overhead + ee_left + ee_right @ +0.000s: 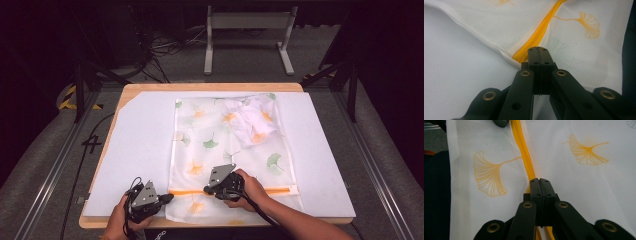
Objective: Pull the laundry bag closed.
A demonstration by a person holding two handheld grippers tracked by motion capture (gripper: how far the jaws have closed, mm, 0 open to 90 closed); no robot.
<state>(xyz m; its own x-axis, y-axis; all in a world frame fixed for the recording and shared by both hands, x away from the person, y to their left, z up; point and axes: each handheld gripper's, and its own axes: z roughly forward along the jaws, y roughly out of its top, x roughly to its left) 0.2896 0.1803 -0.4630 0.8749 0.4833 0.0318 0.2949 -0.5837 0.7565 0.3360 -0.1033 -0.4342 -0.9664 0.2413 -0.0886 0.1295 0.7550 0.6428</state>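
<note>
Two grippers work at the near edge of a white mesh bag (225,145) printed with leaves, which lies flat on a white board (135,150) on the table. The left gripper (538,48) has its jaws pressed together at the bag's corner, right at the end of the yellow zipper (541,30); whether fabric is pinched between them cannot be told. The right gripper (540,180) also has its jaws pressed together, resting over the zipper farther along its length; what it pinches, if anything, is hidden. A bunched white cloth (252,120) lies at the bag's far end.
</note>
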